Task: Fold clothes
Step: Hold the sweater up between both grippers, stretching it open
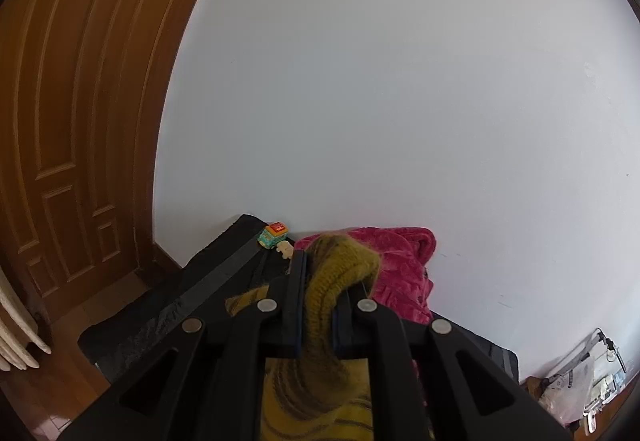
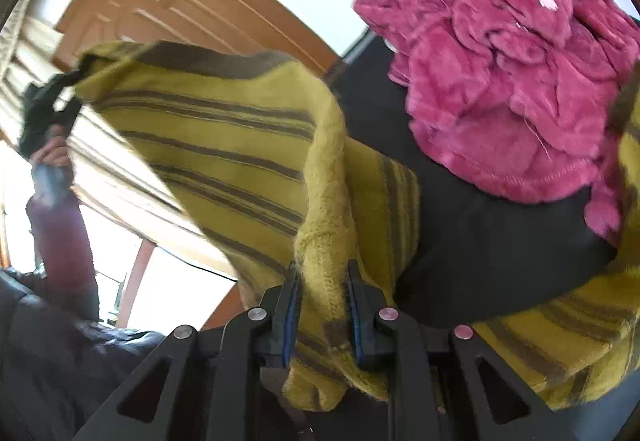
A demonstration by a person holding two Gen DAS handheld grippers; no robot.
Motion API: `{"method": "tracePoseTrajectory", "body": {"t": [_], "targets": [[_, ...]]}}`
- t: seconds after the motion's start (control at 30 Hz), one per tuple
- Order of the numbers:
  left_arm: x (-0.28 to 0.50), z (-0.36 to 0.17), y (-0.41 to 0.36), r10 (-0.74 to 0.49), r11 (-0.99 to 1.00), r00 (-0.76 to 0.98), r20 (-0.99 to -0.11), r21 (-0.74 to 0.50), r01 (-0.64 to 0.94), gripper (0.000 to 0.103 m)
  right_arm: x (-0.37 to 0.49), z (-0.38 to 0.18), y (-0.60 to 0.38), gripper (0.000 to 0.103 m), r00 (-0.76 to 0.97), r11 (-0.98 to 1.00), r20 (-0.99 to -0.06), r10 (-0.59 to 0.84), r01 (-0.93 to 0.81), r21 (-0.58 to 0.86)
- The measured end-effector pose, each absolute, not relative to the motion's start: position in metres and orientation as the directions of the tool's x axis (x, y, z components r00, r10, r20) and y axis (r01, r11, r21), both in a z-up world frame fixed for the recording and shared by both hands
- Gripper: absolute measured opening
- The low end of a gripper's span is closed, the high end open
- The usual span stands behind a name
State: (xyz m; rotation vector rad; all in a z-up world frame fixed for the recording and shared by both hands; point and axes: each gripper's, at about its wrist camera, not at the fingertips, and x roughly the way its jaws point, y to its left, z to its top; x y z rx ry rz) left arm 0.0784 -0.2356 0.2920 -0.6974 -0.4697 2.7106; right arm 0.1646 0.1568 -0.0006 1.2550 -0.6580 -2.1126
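A mustard-yellow knit sweater (image 2: 240, 129) with brown stripes hangs stretched in the air between both grippers. In the left wrist view, my left gripper (image 1: 320, 281) is shut on a bunched fold of the sweater (image 1: 336, 281), which bulges over the fingertips. My right gripper (image 2: 324, 277) is shut on a thick edge of it, with the knit filling the gap between the blue pads. The right wrist view also shows the left gripper (image 2: 70, 87) at far left, held by a hand (image 2: 52, 157) and clamping a sweater corner. Part of the sweater trails onto the black table cover (image 2: 480, 241).
A crumpled pink fleece garment (image 2: 500, 81) (image 1: 400, 265) lies on the black cover by the white wall. A small toy car (image 1: 273, 234) and a beige figure (image 1: 285, 249) sit at the cover's far corner. A brown wooden door (image 1: 72, 121) stands left; clutter (image 1: 580, 381) sits lower right.
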Motion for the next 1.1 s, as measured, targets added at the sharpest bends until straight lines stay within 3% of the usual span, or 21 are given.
{"method": "tracePoseTrajectory", "body": {"t": [0.07,0.17,0.2,0.23,0.27,0.37,0.4,0.43,0.47,0.5,0.53,0.63,0.73,0.83,0.9,1.1], "targets": [[0.086,0.292,-0.238,0.365,-0.901,-0.837,-0.408,-0.383,-0.206,0.010,0.163,-0.002,0.155,0.022,-0.379,-0.705,-0.606,-0.699,0.229,0.671],[0.096,0.294,-0.242,0.360,-0.900,-0.838,-0.410,-0.388,-0.197,0.010,0.157,-0.001,0.147,0.032,-0.366,-0.711,-0.616,-0.697,0.243,0.660],[0.098,0.294,-0.244,0.358,-0.901,-0.838,-0.411,-0.389,-0.194,0.010,0.154,0.000,0.143,0.047,-0.361,-0.712,-0.620,-0.697,0.247,0.657],[0.100,0.293,-0.245,0.357,-0.901,-0.839,-0.412,-0.390,-0.191,0.010,0.151,0.001,0.139,0.070,-0.356,-0.714,-0.623,-0.696,0.251,0.653],[0.103,0.293,-0.247,0.356,-0.900,-0.839,-0.411,-0.392,-0.190,0.010,0.148,0.002,0.135,0.075,-0.356,-0.721,-0.630,-0.690,0.255,0.645],[0.107,0.293,-0.253,0.351,-0.899,-0.844,-0.405,-0.398,-0.183,0.010,0.139,0.002,0.128,0.076,-0.364,-0.726,-0.633,-0.683,0.247,0.642],[0.109,0.293,-0.255,0.347,-0.899,-0.847,-0.403,-0.401,-0.178,0.010,0.136,0.001,0.128,0.068,-0.370,-0.722,-0.627,-0.685,0.234,0.651],[0.111,0.293,-0.258,0.343,-0.899,-0.850,-0.400,-0.403,-0.173,0.010,0.134,0.000,0.128,0.041,-0.375,-0.712,-0.616,-0.693,0.223,0.666],[0.113,0.293,-0.262,0.338,-0.899,-0.853,-0.398,-0.406,-0.166,0.010,0.133,-0.001,0.129,0.028,-0.379,-0.719,-0.624,-0.683,0.203,0.664],[0.115,0.293,-0.266,0.330,-0.898,-0.857,-0.395,-0.411,-0.156,0.010,0.133,-0.002,0.130,0.018,-0.384,-0.739,-0.645,-0.661,0.184,0.648],[0.116,0.293,-0.270,0.326,-0.897,-0.860,-0.394,-0.417,-0.149,0.010,0.135,0.000,0.131,0.014,-0.395,-0.768,-0.671,-0.628,0.174,0.616],[0.119,0.293,-0.278,0.314,-0.891,-0.865,-0.391,-0.437,-0.126,0.010,0.146,0.013,0.133,0.011,-0.476,-0.904,-0.775,-0.416,0.122,0.410],[0.123,0.294,-0.280,0.320,-0.882,-0.866,-0.384,-0.454,-0.125,0.010,0.166,0.044,0.131,0.011,-0.597,-0.986,-0.786,-0.160,0.062,0.154],[0.129,0.300,-0.276,0.342,-0.872,-0.866,-0.365,-0.466,-0.148,0.010,0.194,0.084,0.138,0.011,-0.721,-0.998,-0.691,0.057,-0.037,-0.045],[0.133,0.304,-0.272,0.360,-0.862,-0.864,-0.351,-0.479,-0.165,0.010,0.213,0.116,0.150,0.011,-0.784,-0.986,-0.598,0.168,-0.133,-0.102],[0.139,0.306,-0.267,0.449,-0.789,-0.838,-0.310,-0.578,-0.209,0.010,0.288,0.209,0.190,0.011,-0.851,-0.902,-0.298,0.432,-0.418,-0.112]]}}
